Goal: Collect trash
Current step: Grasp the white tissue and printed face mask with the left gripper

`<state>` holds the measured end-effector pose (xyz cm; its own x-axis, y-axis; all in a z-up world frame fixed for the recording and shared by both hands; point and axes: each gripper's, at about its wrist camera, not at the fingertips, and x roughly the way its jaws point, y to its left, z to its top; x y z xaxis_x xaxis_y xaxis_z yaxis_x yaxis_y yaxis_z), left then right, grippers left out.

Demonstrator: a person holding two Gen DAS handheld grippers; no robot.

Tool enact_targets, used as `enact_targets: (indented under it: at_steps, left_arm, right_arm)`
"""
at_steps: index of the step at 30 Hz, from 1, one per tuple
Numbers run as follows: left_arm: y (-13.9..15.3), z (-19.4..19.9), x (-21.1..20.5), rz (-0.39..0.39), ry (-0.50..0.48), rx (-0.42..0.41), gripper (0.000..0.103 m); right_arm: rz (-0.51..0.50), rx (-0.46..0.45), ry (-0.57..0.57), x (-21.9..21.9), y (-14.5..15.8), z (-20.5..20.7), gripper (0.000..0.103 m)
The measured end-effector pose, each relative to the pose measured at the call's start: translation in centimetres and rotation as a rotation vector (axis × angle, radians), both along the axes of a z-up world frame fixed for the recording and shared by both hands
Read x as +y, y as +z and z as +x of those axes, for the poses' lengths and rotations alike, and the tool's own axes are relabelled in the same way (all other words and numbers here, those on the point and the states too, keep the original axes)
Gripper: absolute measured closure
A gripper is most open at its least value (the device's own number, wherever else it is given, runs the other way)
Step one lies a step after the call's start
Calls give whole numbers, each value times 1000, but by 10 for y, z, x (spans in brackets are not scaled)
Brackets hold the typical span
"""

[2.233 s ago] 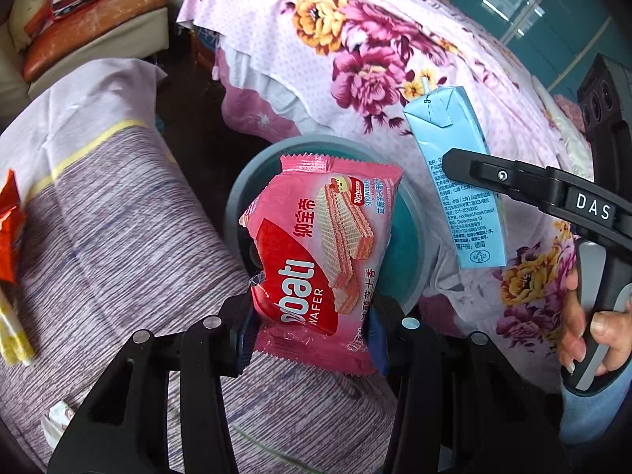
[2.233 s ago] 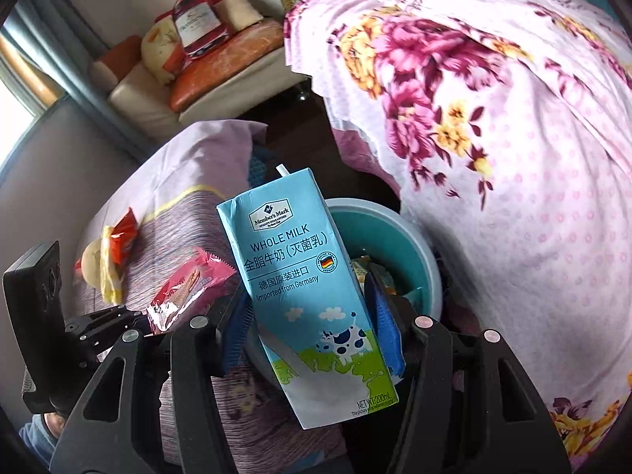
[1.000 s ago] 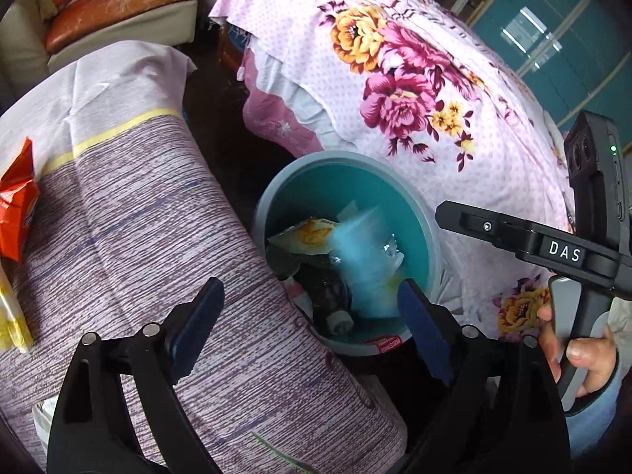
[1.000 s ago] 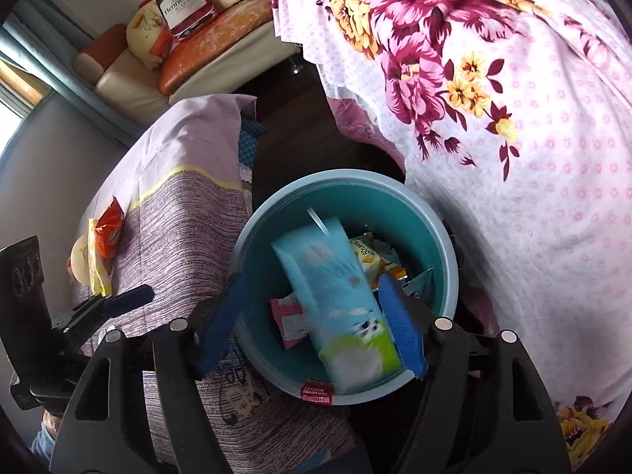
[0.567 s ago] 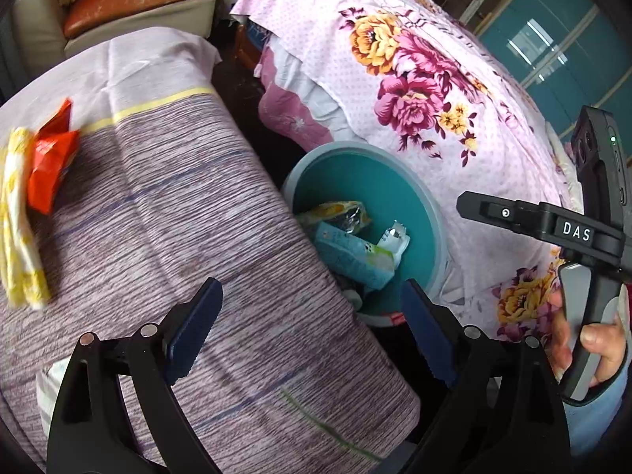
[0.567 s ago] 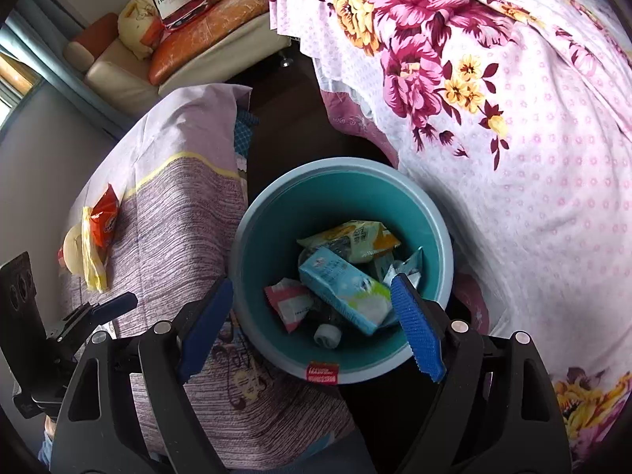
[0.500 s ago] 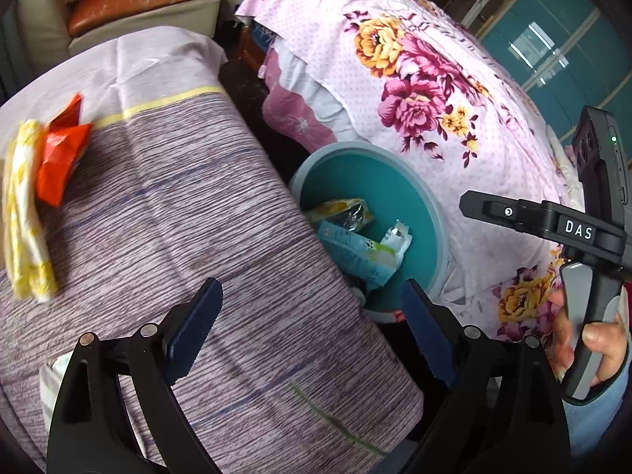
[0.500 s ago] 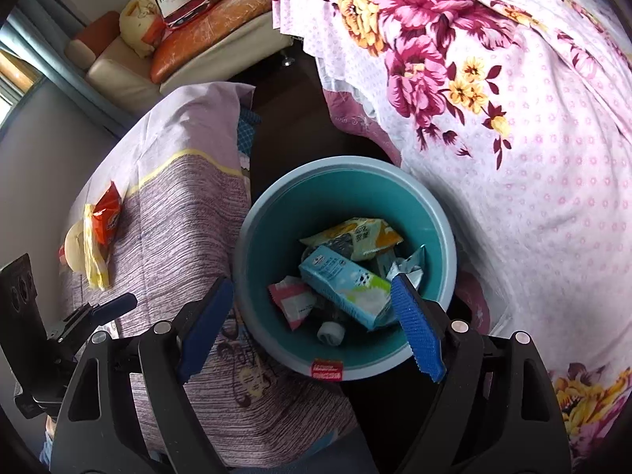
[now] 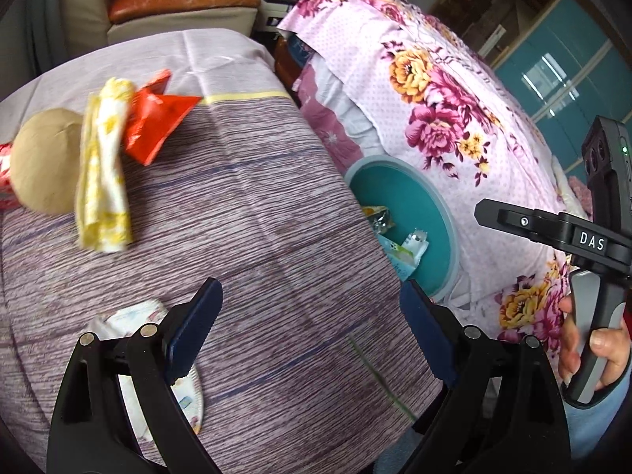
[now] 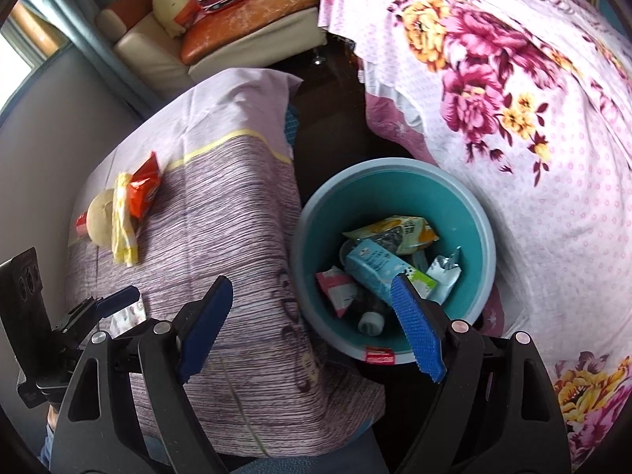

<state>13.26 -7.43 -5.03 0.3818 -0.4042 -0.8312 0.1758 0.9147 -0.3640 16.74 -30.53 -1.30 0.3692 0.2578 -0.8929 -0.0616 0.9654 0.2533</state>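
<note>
Both grippers' fingers wide apart, empty; orange wrapper (image 9: 152, 124), yellow wrapper (image 9: 104, 173) on striped table (image 9: 276, 217) beside bin (image 10: 488, 245)

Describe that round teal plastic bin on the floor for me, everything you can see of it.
The round teal plastic bin stands upright and open-topped on the dark floor, between the striped purple cloth-covered table and the pink floral bedspread. Its rim looks paler, greyish-blue, and a small red label sits on its near outer wall. Inside lie a light blue milk carton, a pink wrapper, a yellow packet and a silvery wrapper.
</note>
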Motion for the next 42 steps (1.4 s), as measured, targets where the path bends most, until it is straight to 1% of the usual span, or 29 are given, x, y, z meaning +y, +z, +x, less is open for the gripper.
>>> enact_targets:
  at_steps: [3,6,7,11,15,18,23,29,31,33,36,39,40,41,42]
  left_arm:
    - [2,-9,15,8,13,-15,12]
    - [1,-20,33,35,28,-26,12]
    - [-2,-25,44,51,41,-24,12]
    - [-13,-41,82,63,94,-3,12]
    - [-27,-51,104,73,137,32,12]
    - [-33,-55,104,97,131,40,12]
    - [-42,-55,89,154,96,42,12]
    - [-49,-59,68,300,69,0,12]
    - [-52,-62,62,345,69,-27,12]
    - [-53,-64,58,368,79,-48,15]
    - [-51,-68,58,368,97,-72,25]
    - [-49,-73,55,371,101,-100,38]
    - [-48,-75,53,374,101,-108,47]
    - [-47,-77,51,378,99,-116,61]
    - [-46,-78,50,376,101,-120,69]
  right_arm:
    - [-4,1,19,13,2,-5,25]
    - [-5,7,49,30,1,-11,25]
    - [-7,11,60,36,0,-14,25]
    - [-2,30,93,54,-9,-22,24]
    - [5,66,118,71,-23,-24,21]
    - [12,79,132,81,-28,-25,21]
    - [16,80,155,91,-32,-27,21]
    - [26,80,158,93,-33,-26,21]
    - [32,85,157,93,-35,-25,21]
    - [37,92,158,92,-36,-24,21]
    - [41,99,160,93,-38,-24,21]
    - [41,101,161,94,-39,-23,21]
    - [42,101,161,94,-39,-23,21]
    - [43,102,161,94,-40,-23,21]
    - [43,103,162,95,-40,-23,21]
